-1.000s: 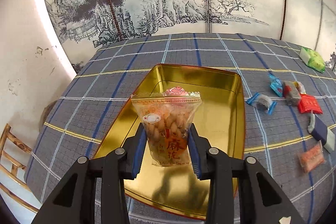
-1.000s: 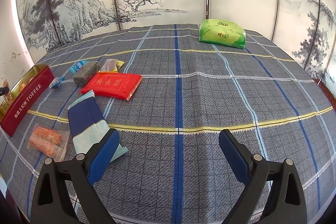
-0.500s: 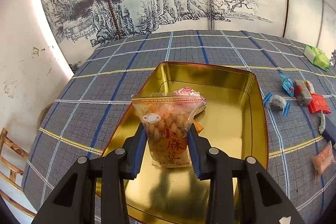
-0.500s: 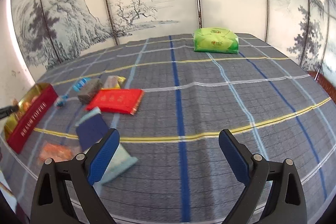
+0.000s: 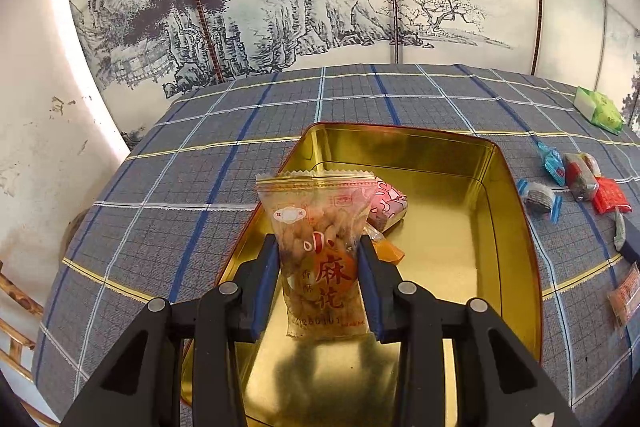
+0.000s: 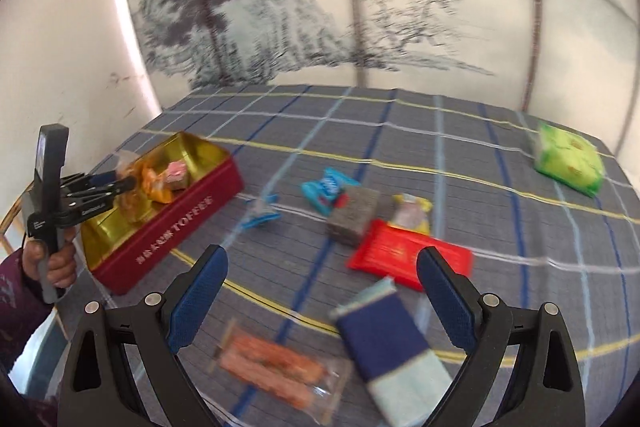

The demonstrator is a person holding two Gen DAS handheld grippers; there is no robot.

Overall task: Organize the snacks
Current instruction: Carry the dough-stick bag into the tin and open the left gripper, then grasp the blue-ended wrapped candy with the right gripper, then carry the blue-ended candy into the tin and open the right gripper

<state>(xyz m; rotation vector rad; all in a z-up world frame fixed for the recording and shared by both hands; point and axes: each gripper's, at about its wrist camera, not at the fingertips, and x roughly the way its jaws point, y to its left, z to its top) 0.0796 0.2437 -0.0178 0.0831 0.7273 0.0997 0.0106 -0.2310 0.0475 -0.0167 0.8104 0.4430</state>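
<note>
Plaid-clothed counter (image 5: 280, 115) carries a gold tin (image 5: 500, 235); left gripper (image 5: 320, 287) jaws clamp a snack bag (image 5: 320, 247) above it, right gripper (image 6: 320, 303) jaws apart.

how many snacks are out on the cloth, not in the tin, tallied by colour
light blue packets: 2
navy packet: 1
red packet: 1
green packet: 1
yellow packet: 1
grey packet: 1
orange packet: 1
total: 8
</note>
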